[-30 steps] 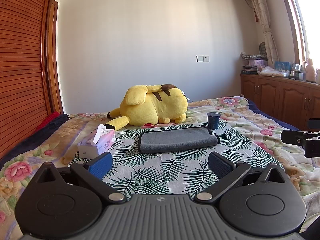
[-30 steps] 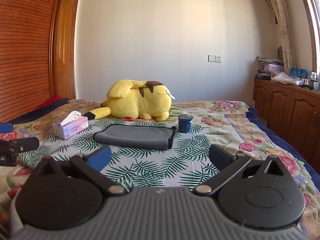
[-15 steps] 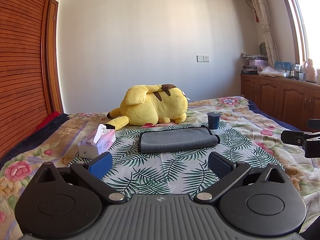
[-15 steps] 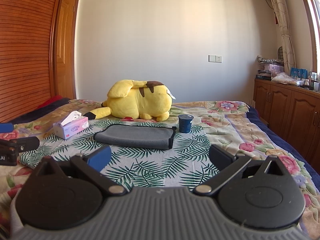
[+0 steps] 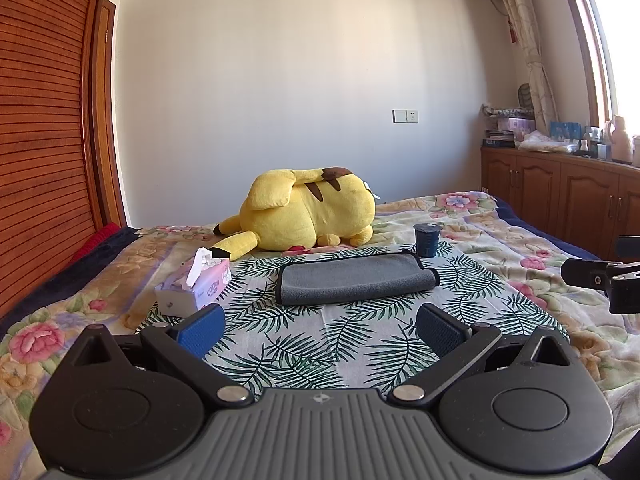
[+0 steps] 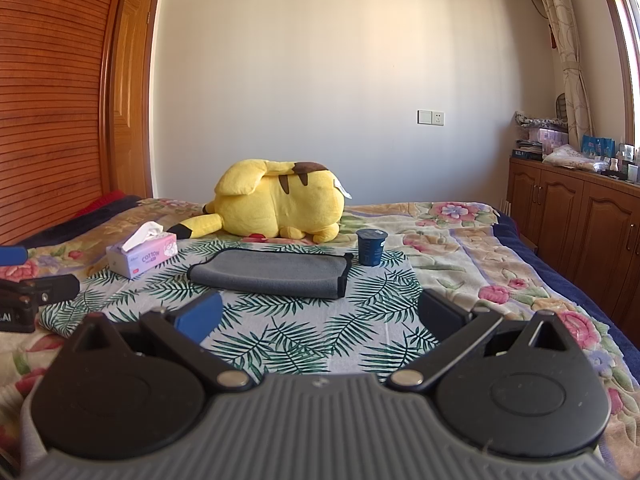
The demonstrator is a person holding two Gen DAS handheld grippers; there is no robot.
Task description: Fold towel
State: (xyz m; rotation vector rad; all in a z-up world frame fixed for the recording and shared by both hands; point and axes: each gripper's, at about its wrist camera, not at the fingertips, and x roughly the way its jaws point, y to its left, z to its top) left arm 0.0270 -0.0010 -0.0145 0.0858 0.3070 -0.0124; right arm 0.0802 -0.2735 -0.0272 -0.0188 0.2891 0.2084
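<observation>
While both grippers hang back over the near part of the bed, the grey towel (image 5: 354, 278) just lies folded flat on the palm-leaf cloth (image 5: 304, 344) in the middle of the bed (image 5: 532, 240), not touched by anything. It's a long low rectangle with a dark trimmed edge, its rolled fold facing the cameras.

Left gripper (image 5: 320, 330): jaws spread wide, blue pads well apart, nothing between them, leaf cloth showing through the gap. The towel is ahead of it, clearly apart from the fingertips. Right gripper (image 6: 320, 318) is the same deal, spread wide and empty, towel ahead and slightly to its left. Each gripper also shows up at the edge of the other's view: the right one pokes in at the right of the left wrist view, the left one at the left of the right wrist view.

Other stuff on the bed: a pink tissue box (image 5: 196, 286) sits left of the towel, a tissue sticking out the top. A small dark blue cup (image 5: 427, 239) stands upright just past the towel's far right corner, near it, but I can't tell if they touch. Behind the towel a big yellow plush (image 5: 308, 214) lies on its side on the floral bedspread. Wooden cabinets (image 6: 580, 216) run along the right wall.
</observation>
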